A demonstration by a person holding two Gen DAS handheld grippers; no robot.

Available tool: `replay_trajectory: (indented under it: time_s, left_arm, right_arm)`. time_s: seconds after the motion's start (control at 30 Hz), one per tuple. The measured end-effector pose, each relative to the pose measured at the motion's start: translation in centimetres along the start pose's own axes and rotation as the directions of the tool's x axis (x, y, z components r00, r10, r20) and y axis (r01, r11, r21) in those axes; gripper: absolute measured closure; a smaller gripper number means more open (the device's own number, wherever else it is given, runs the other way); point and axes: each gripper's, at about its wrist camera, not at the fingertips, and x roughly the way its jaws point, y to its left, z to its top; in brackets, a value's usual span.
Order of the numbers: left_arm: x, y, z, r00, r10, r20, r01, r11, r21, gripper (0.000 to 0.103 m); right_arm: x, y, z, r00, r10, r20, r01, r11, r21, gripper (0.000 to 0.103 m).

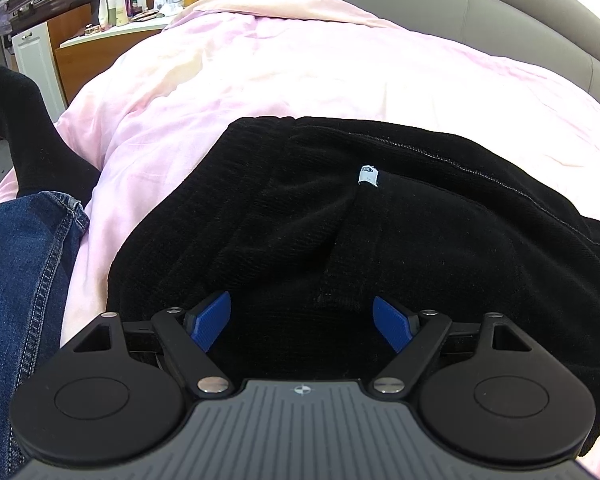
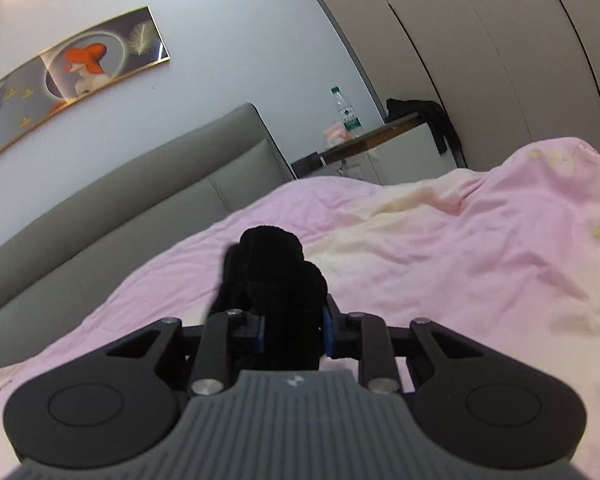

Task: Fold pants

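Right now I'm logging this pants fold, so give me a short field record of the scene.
garment: black pants, heaped on the bed
surface: pink duvet
left gripper: open, just above the pants, gripping nothing
right gripper: shut on a bunched fold of black pants fabric, lifted off the duvet
label: small white tag showing on the pants
bedside: water bottle on the nightstand

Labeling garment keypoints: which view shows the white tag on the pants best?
Left wrist view: the white tag sits clearly on the black pants spread over the bed. Right wrist view shows no tag, only a bunched black fold.
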Motion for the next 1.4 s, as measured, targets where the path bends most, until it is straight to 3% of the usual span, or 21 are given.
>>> replay_trajectory:
  time_s: [0.03, 0.1, 0.13, 0.2, 0.23, 0.27, 0.33, 0.43, 0.53, 0.67, 0.77, 0.9, 1.03, 1.1, 1.17, 1.3, 1.4]
  left_arm:
    - [0.0, 0.0, 0.0, 1.000, -0.002, 0.000, 0.002, 1.000, 0.003, 0.009]
    - [-0.1, 0.1, 0.0, 1.000, -0.007, 0.001, 0.007, 1.000, 0.003, 0.009]
    - [-0.1, 0.2, 0.0, 1.000, -0.011, 0.002, 0.011, 1.000, 0.000, 0.009]
    - [-0.1, 0.3, 0.1, 1.000, -0.013, 0.003, 0.013, 1.000, -0.007, 0.009]
    - [0.0, 0.3, 0.1, 1.000, -0.012, 0.004, 0.012, 1.000, -0.006, 0.009]
    - [0.0, 0.3, 0.0, 1.000, -0.009, 0.005, 0.009, 1.000, -0.002, 0.009]
    - [0.0, 0.1, -0.1, 1.000, -0.003, 0.013, 0.003, 1.000, 0.009, 0.009]
    - [-0.8, -0.3, -0.4, 0.997, 0.032, 0.073, -0.033, 0.999, 0.011, 0.017]
    - [-2.0, -1.9, -0.8, 0.991, 0.075, 0.115, -0.075, 0.997, -0.004, 0.017]
    - [-4.0, -6.7, -1.2, 0.986, -0.028, 0.166, 0.025, 0.999, 0.020, 0.016]
    - [-4.7, -12.9, -1.5, 0.972, -0.164, 0.166, 0.148, 0.984, 0.102, 0.016]
    - [-4.1, -22.9, -1.5, 0.932, -0.356, 0.073, 0.331, 0.915, 0.230, 0.016]
    - [-2.5, -32.7, -1.0, 0.896, -0.443, -0.016, 0.425, 0.848, 0.316, 0.016]
    - [-1.5, -36.8, -0.9, 0.884, -0.463, -0.062, 0.455, 0.823, 0.339, 0.019]
    - [-1.1, -40.5, -1.3, 0.879, -0.468, -0.086, 0.461, 0.794, 0.395, 0.030]
    - [-0.9, -46.3, -3.1, 0.875, -0.479, -0.067, 0.422, 0.688, 0.591, 0.030]
    - [0.5, -49.0, -4.1, 0.861, -0.493, -0.124, 0.446, 0.613, 0.652, 0.034]
  right_arm:
    - [0.9, -1.0, -0.7, 0.996, -0.057, -0.063, 0.059, 0.998, 0.030, 0.080]
    - [2.7, -3.9, -2.6, 0.956, -0.157, -0.247, 0.189, 0.975, 0.113, 0.074]
    - [2.9, -5.2, -3.1, 0.945, -0.162, -0.283, 0.215, 0.962, 0.167, 0.070]
    - [2.0, -6.0, -2.5, 0.960, -0.145, -0.239, 0.208, 0.942, 0.263, 0.055]
    - [1.3, -5.7, -2.0, 0.963, -0.160, -0.215, 0.216, 0.939, 0.267, 0.041]
    - [0.7, -5.1, -1.7, 0.964, -0.178, -0.197, 0.226, 0.940, 0.255, 0.034]
    - [-0.3, -4.6, -1.6, 0.959, -0.206, -0.195, 0.254, 0.932, 0.261, 0.031]
    - [-0.9, -6.1, -2.1, 0.958, -0.139, -0.251, 0.240, 0.867, 0.436, 0.031]
    - [-1.0, -7.4, -2.9, 0.963, -0.059, -0.263, 0.203, 0.802, 0.562, 0.031]
    - [0.5, -8.0, -3.4, 0.959, 0.027, -0.284, 0.158, 0.779, 0.606, 0.042]
    - [1.5, -7.6, -3.7, 0.950, 0.101, -0.297, 0.109, 0.781, 0.614, 0.045]
    - [2.2, -7.5, -4.1, 0.944, 0.126, -0.305, 0.093, 0.785, 0.612, 0.045]
    - [2.3, -8.6, -4.4, 0.942, 0.161, -0.293, 0.084, 0.733, 0.675, 0.056]
    - [2.5, -8.7, -4.5, 0.937, 0.177, -0.302, 0.076, 0.740, 0.669, 0.061]
    - [2.7, -8.8, -4.5, 0.931, 0.189, -0.312, 0.065, 0.755, 0.652, 0.064]
    - [2.3, -8.9, -4.5, 0.926, 0.217, -0.308, 0.042, 0.752, 0.658, 0.063]
    - [2.5, -8.2, -4.4, 0.924, 0.226, -0.310, 0.029, 0.765, 0.643, 0.054]
